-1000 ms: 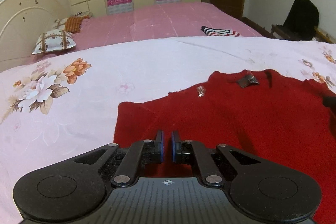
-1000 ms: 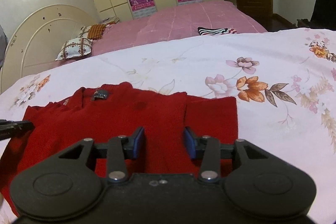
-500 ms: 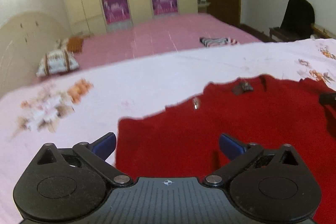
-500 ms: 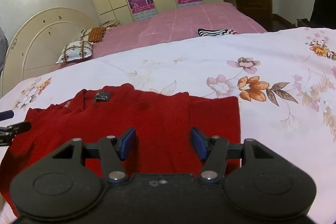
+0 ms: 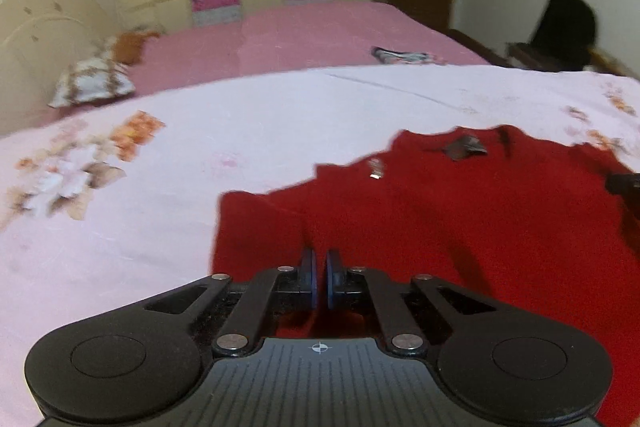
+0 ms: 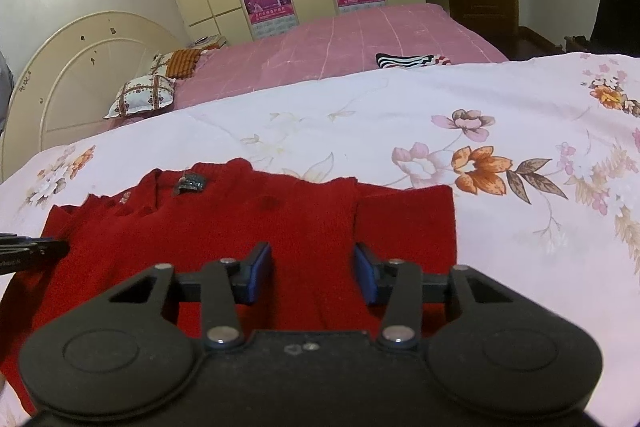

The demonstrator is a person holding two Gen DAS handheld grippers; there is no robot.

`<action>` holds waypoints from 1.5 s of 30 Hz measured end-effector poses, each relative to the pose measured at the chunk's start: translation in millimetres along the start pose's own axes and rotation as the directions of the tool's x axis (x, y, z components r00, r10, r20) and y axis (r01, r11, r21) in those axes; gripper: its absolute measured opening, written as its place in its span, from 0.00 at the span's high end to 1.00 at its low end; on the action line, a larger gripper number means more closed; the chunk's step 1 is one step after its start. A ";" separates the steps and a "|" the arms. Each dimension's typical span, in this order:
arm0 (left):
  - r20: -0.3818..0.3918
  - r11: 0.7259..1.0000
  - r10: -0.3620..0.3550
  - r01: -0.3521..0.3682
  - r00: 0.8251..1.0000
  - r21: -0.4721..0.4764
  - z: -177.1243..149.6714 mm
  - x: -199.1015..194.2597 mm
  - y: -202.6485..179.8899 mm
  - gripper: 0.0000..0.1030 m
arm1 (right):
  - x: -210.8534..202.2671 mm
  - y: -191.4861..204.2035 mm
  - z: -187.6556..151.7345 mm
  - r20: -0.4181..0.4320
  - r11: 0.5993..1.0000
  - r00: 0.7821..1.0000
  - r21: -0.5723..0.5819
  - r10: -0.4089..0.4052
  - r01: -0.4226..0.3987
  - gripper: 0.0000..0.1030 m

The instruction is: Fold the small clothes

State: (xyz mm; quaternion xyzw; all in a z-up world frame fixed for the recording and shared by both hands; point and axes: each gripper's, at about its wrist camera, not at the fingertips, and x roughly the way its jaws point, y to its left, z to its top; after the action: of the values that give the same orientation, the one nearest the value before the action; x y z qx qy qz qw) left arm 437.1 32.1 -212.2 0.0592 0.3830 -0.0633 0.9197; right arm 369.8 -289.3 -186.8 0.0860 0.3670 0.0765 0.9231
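Note:
A red knitted sweater (image 5: 440,219) lies flat on the floral quilt, its dark neck label (image 5: 464,149) facing up. My left gripper (image 5: 320,279) is shut at the sweater's near left part, and a crease in the cloth runs up to its blue pads. In the right wrist view the same sweater (image 6: 240,227) lies with a sleeve folded in at its right side. My right gripper (image 6: 314,267) hovers over the near hem. Its jaws are closing, with flat cloth between the pads, which do not press on it. The left gripper's tip (image 6: 32,251) shows at that view's left edge.
The pale floral quilt (image 6: 480,131) spreads wide to the right and left of the sweater. Behind it lie a pink bedspread (image 6: 340,39), pillows (image 6: 140,99) by a cream headboard, and a striped cloth (image 6: 408,60). A dark garment (image 5: 568,27) hangs at far right.
The left jaws swung wide open half a second ago and have closed again on the sweater. The right jaws widened a little, then narrowed. The right hand stayed where it was.

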 end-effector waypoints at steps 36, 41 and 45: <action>0.019 0.998 0.059 -0.059 0.998 -0.005 -23.6 -29.6 -43.3 0.95 | -5.7 38.5 -13.0 0.016 0.981 0.992 -0.146 -0.124 0.125 0.58; -0.012 0.998 0.062 -0.062 0.998 -0.032 -21.4 -32.5 -34.7 0.94 | -3.2 16.4 -17.2 0.021 0.979 0.987 -0.125 -0.158 0.160 0.59; -0.024 0.995 0.087 -0.088 0.996 -0.040 -24.8 -38.8 -35.0 0.94 | -8.7 16.8 -14.6 0.012 0.981 0.985 -0.092 -0.173 0.173 0.60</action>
State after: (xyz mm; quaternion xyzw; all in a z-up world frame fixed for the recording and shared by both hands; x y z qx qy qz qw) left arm 387.0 4.2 -204.0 0.0575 0.3912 -0.0145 0.9184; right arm 352.1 -273.3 -187.8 0.0111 0.3676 0.0128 0.9298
